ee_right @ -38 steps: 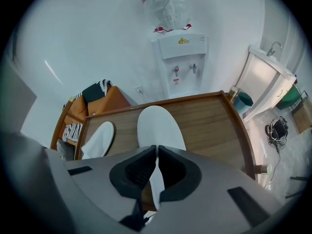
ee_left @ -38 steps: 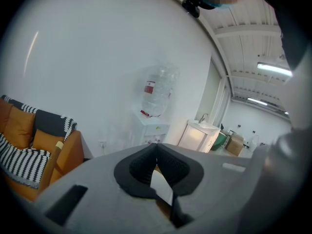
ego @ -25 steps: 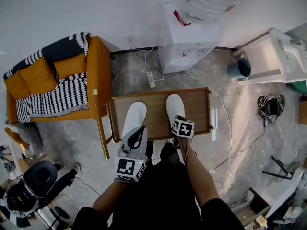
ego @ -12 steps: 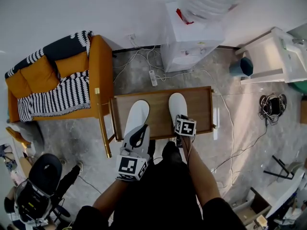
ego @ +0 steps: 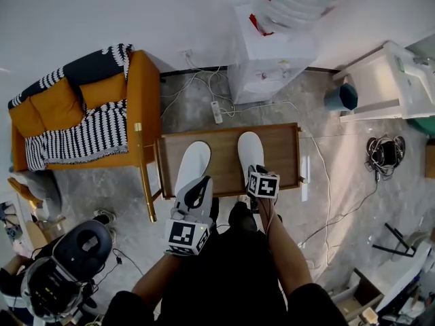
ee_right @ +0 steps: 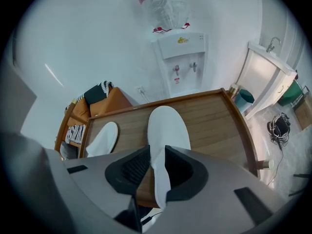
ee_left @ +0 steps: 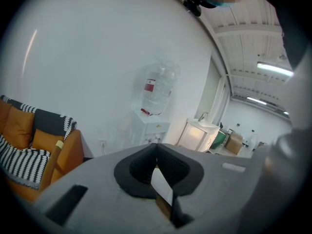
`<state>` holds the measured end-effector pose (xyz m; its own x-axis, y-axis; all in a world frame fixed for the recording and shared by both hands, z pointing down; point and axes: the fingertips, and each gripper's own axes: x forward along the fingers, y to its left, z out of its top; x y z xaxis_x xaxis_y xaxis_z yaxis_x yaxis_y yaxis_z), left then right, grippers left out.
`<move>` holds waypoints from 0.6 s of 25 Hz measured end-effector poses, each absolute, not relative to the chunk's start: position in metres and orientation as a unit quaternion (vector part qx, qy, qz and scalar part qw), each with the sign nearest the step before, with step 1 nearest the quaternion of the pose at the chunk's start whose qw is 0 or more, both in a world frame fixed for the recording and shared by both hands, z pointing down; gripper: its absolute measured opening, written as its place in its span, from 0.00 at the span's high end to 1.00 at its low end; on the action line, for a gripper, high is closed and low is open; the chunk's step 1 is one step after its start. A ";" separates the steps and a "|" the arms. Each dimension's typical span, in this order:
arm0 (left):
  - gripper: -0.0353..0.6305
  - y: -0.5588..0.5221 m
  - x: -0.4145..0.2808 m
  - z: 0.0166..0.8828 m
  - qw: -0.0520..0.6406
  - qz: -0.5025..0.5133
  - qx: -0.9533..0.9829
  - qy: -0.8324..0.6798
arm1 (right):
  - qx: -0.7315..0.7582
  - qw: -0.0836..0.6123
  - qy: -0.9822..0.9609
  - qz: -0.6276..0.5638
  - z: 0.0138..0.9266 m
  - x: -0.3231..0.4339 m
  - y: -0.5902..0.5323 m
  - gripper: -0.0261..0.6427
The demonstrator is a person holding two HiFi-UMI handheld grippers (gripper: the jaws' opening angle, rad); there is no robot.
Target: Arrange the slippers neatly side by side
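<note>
Almost nothing has changed in the last second. The left slipper (ego: 194, 163) and right slipper (ego: 250, 153) lie as before on the table (ego: 280, 148), toes toward its far edge, apart and roughly parallel, so we judge the arranging nearly done. Our right gripper (ee_right: 157, 161) reaches low over the table's near edge, fingers clamped on the right slipper's heel. Our left gripper (ee_left: 156, 146) tips upward above the left slipper's heel, fingers together.

On your left sits an orange sofa (ego: 81, 124) with a stripy black-and-white blanket. Far ahead stands a white water cooler (ego: 272, 53) with a big clear bottle. Near you is a low brown wooden table (ego: 282, 151).
</note>
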<state>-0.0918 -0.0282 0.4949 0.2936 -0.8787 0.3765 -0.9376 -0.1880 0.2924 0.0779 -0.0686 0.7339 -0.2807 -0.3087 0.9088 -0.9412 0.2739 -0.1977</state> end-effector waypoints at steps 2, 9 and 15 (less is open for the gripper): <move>0.92 -0.027 -0.090 0.493 0.236 0.061 0.768 -0.593 | 0.450 0.387 -0.703 0.391 0.723 0.077 -0.070 0.84; 0.92 -0.019 -0.084 0.487 0.230 0.059 0.766 -0.597 | 0.450 0.346 -0.747 0.347 0.672 0.069 -0.068 0.90; 0.92 -0.010 -0.078 0.483 0.219 0.060 0.763 -0.605 | 0.444 0.302 -0.785 0.309 0.622 0.064 -0.062 0.94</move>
<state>-0.0784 -0.0101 0.4834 0.2611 -0.8970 0.3567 -0.9498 -0.1729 0.2607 0.0636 -0.0617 0.6220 -0.4241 -0.5099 0.7484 -0.8833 0.4154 -0.2176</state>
